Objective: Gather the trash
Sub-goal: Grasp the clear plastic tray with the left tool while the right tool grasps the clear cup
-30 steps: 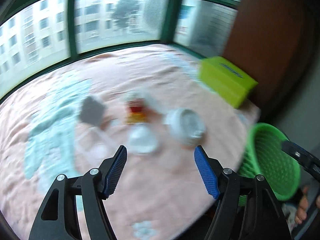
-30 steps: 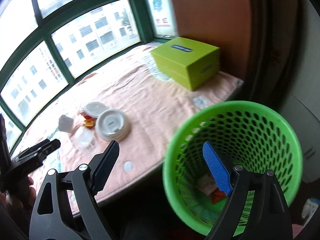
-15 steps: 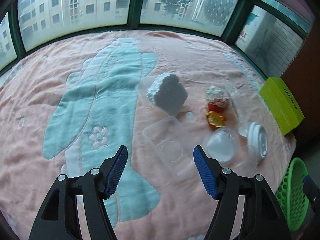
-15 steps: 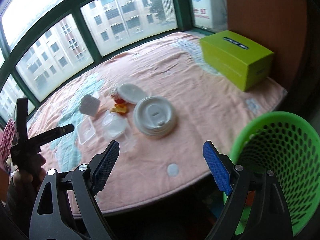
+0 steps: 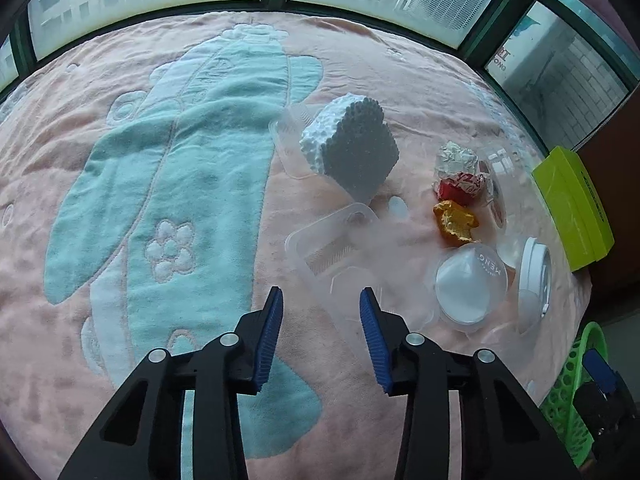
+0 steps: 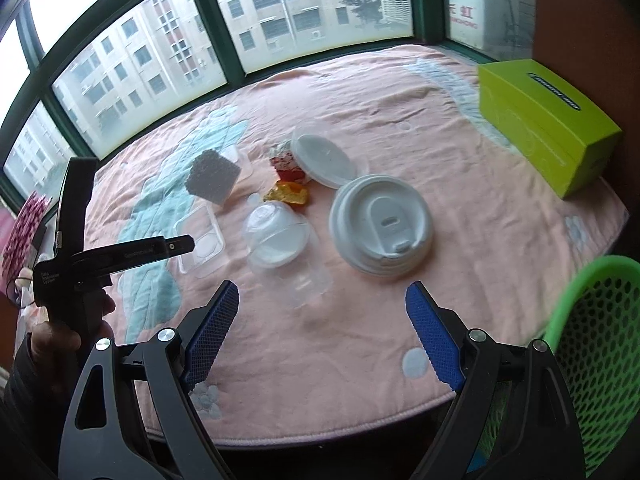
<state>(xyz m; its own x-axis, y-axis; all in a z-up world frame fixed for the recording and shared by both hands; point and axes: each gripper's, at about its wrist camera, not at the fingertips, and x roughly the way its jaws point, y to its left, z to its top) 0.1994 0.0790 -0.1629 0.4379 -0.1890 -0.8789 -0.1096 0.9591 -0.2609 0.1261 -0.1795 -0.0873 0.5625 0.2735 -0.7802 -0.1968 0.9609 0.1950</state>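
Left gripper (image 5: 320, 320) jaws narrower, nearer the clear tray (image 5: 340, 248).

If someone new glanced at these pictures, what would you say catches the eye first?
Probably the cluster of litter mid-blanket: a big white cup lid, a clear lidded tub, a foam block and red and orange wrappers. Next, the lime-green box at the far right of the pink blanket, and the green mesh basket just beyond its near right edge.

Trash sits clustered on the pink blanket: a foam block (image 5: 352, 148) tilted on a clear tray (image 5: 288, 140), a flat clear container (image 5: 340, 248), crumpled red (image 5: 460, 188) and orange (image 5: 454, 220) wrappers, a clear dome lid (image 6: 276, 236), a white cup lid (image 6: 382, 224); the green basket (image 6: 592, 344) stands beside the edge.
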